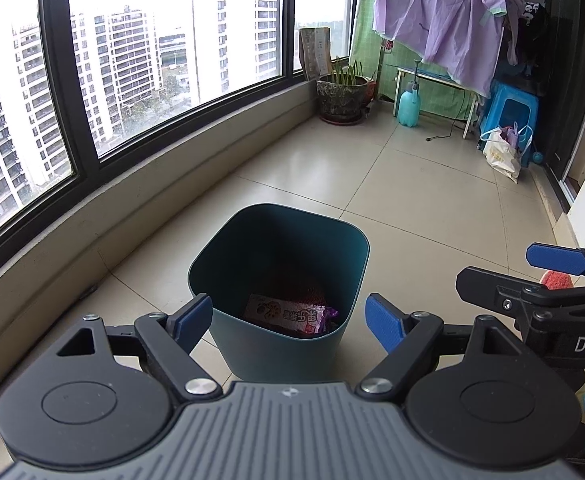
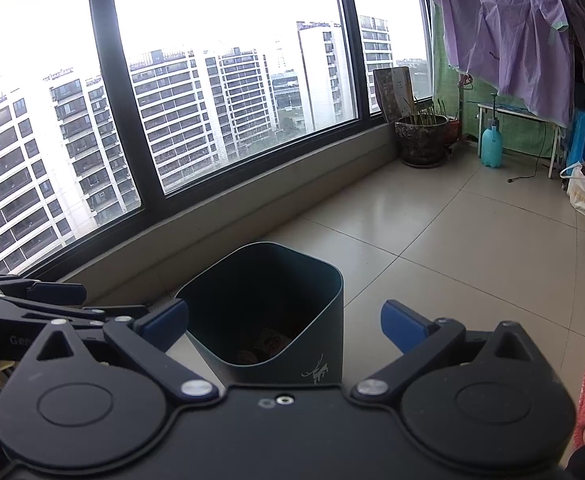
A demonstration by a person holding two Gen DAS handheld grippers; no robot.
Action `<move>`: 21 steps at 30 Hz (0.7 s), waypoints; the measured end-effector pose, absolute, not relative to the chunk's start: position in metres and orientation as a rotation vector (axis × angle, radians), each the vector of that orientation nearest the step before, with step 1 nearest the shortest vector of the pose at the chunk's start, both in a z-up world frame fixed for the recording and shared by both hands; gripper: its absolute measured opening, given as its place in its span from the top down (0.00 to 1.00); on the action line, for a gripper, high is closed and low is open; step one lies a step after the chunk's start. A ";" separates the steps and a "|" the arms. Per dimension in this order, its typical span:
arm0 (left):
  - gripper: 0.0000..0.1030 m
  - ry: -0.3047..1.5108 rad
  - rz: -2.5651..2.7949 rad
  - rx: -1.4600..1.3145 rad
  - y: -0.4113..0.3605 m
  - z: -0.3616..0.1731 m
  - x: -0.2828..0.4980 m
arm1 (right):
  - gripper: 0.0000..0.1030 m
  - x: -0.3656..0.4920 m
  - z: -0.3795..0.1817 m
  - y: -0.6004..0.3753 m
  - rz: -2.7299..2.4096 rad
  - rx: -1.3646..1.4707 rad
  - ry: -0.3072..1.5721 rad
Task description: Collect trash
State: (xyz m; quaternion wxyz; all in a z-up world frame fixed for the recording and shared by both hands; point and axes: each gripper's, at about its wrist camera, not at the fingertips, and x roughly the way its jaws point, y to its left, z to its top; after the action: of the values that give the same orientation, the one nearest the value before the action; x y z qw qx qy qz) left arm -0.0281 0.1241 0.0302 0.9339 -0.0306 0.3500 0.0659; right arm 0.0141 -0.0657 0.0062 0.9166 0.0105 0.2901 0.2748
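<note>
Where the tiled floor (image 1: 412, 200) meets the low wall under the windows (image 2: 228, 92), a dark teal bin (image 1: 280, 280) stands upright. Both the left gripper (image 1: 288, 320) and the right gripper (image 2: 284, 326) hover just above its near rim, jaws spread wide, holding nothing. A pink snack wrapper (image 1: 288, 314) lies at the bin's bottom.

- The dark teal plastic trash bin (image 1: 280, 276) is showing a pale line drawing on its near wall.
- A pink-and-white printed wrapper (image 1: 288, 314) is lying inside.
- Lilac sheeting (image 1: 440, 12) is hanging far right, above a light turquoise spray bottle (image 1: 410, 106).
</note>
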 end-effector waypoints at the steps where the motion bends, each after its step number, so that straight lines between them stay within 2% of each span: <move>1: 0.19 0.715 0.136 -0.063 0.124 0.030 -0.028 | 0.00 0.014 0.006 -0.066 0.559 0.022 0.594; 21: 0.19 0.716 0.132 -0.065 0.122 0.030 -0.031 | 0.00 0.014 0.004 -0.061 0.537 -0.001 0.605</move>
State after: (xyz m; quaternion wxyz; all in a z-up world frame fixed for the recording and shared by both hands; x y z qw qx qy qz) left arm -0.0308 0.1219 0.0296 0.9340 -0.0318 0.3499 0.0643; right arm 0.0142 -0.0613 0.0042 0.9194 -0.0005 0.2942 0.2611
